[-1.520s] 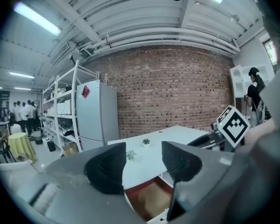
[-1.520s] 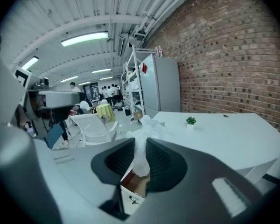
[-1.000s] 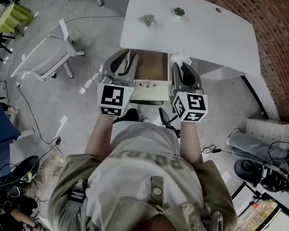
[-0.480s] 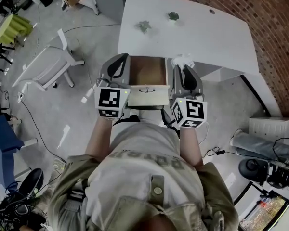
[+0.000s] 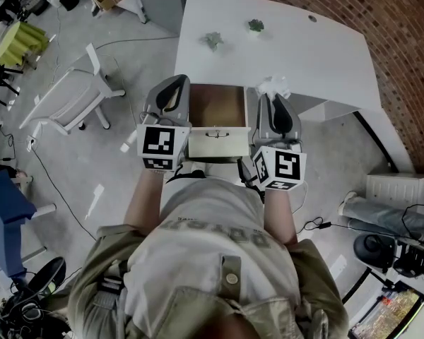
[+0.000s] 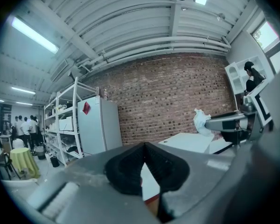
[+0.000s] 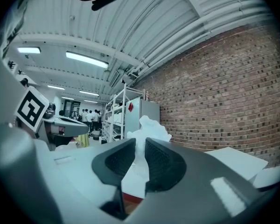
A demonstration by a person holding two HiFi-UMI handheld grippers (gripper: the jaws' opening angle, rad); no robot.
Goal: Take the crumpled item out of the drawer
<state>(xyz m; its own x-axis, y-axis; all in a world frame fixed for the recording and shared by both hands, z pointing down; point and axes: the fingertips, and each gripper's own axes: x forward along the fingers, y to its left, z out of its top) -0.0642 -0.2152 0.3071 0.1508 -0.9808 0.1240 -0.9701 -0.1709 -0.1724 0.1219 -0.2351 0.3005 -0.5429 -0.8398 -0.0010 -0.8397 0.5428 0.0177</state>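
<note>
The drawer (image 5: 215,104) under the white desk (image 5: 318,55) stands pulled out, and its brown inside looks bare. My right gripper (image 5: 270,96) is at the drawer's right edge, shut on a white crumpled item (image 5: 274,87). The item sticks up between the pads in the right gripper view (image 7: 151,127). That gripper's (image 7: 140,157) jaws have just been closing a little further on it. My left gripper (image 5: 178,83) hovers at the drawer's left edge. It (image 6: 143,164) is shut with nothing in it. The crumpled item (image 6: 201,122) also shows at the right of the left gripper view.
Two small green things (image 5: 213,41) (image 5: 255,25) lie on the desk's far part. A white chair (image 5: 71,97) stands on the floor to the left. A brick wall (image 5: 403,62) runs along the right. Cables and gear lie on the floor at both sides.
My right gripper has risen a little with the crumpled item in it. The left gripper's jaws have come together, and it has stayed beside the drawer.
</note>
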